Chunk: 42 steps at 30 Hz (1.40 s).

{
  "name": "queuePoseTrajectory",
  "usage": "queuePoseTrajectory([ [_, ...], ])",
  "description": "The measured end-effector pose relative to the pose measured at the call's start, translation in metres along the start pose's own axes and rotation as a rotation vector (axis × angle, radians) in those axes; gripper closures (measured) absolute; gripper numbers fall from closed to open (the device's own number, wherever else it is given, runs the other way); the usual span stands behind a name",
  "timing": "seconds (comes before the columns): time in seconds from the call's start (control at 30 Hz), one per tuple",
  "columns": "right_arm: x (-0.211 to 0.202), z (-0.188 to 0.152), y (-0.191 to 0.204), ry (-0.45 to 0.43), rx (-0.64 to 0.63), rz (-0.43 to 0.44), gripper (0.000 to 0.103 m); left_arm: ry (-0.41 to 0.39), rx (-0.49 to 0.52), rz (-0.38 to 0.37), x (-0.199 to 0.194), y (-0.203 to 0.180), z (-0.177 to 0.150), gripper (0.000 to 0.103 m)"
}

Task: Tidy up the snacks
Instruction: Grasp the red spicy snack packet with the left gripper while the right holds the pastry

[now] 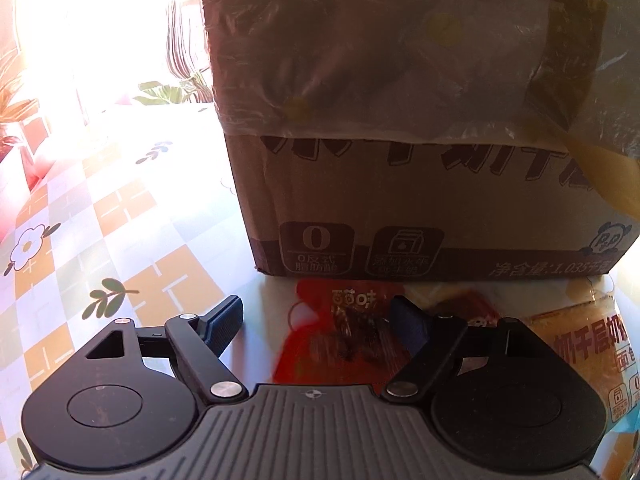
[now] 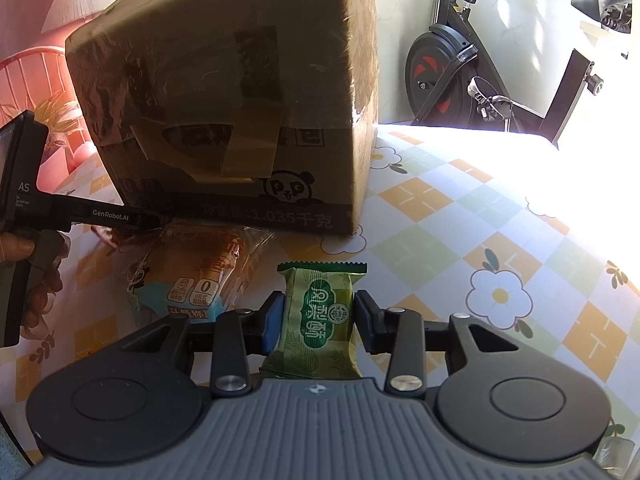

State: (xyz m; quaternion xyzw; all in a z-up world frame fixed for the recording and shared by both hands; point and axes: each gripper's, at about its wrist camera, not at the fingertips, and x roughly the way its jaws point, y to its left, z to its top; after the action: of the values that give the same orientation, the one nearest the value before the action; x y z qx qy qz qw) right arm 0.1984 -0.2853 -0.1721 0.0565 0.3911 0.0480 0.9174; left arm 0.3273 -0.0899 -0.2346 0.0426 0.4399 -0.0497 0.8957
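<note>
Green snack packet (image 2: 320, 312) sits upright between our right hand-held gripper (image 2: 318, 316) fingers, both blue pads touching its sides, so we're pinching it, at 6 o'clock in the right wrist view, just in front of the cardboard box (image 2: 240, 120). Orange bread packet (image 2: 192, 280) lies on the tabletop (image 2: 460, 232) at 9 o'clock of the green one, close beside it, its far end near the box's base. In the left wrist view, a red snack packet (image 1: 340, 332) lies flat between the spread fingers of our left hand-held gripper (image 1: 316, 320); pads are clear of it, nothing gripped. The orange bread packet (image 1: 592, 352) shows at 3 o'clock of the red one. The cardboard box (image 1: 420, 200) stands at 12 o'clock, taped and film-wrapped on top, red packet's far edge right at its base. Tabletop (image 1: 120, 220) has a checked floral cover. A person's hand (image 2: 28, 264) holding the left tool's handle shows at 9 o'clock in the right view. Exercise bike (image 2: 480, 68) stands beyond the tabletop at 1 o'clock.
</note>
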Motion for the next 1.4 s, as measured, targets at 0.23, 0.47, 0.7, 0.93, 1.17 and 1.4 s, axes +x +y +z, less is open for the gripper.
queuePoseTrajectory([
  [0.23, -0.004, -0.002, 0.002, -0.003, -0.013, -0.001, 0.063, -0.002, 0.012, -0.014, -0.014, 0.007, -0.02, 0.02],
  [0.47, -0.004, -0.003, 0.004, -0.004, -0.011, 0.002, 0.063, 0.003, 0.014, -0.015, -0.024, 0.014, -0.03, 0.02],
  [0.7, -0.005, -0.006, 0.011, -0.003, -0.036, 0.02, 0.063, -0.004, 0.006, -0.024, -0.033, 0.031, -0.046, 0.021],
  [0.93, 0.001, -0.007, 0.014, 0.003, -0.03, 0.026, 0.063, -0.01, 0.011, -0.066, -0.043, 0.056, -0.069, 0.027],
  [1.17, 0.002, -0.009, 0.011, 0.01, -0.002, 0.027, 0.063, -0.061, -0.011, -0.111, -0.061, 0.056, -0.056, 0.029],
  [1.4, 0.005, -0.008, 0.009, 0.017, 0.01, 0.015, 0.063, -0.059, 0.0, -0.11, -0.034, 0.031, -0.031, 0.031],
])
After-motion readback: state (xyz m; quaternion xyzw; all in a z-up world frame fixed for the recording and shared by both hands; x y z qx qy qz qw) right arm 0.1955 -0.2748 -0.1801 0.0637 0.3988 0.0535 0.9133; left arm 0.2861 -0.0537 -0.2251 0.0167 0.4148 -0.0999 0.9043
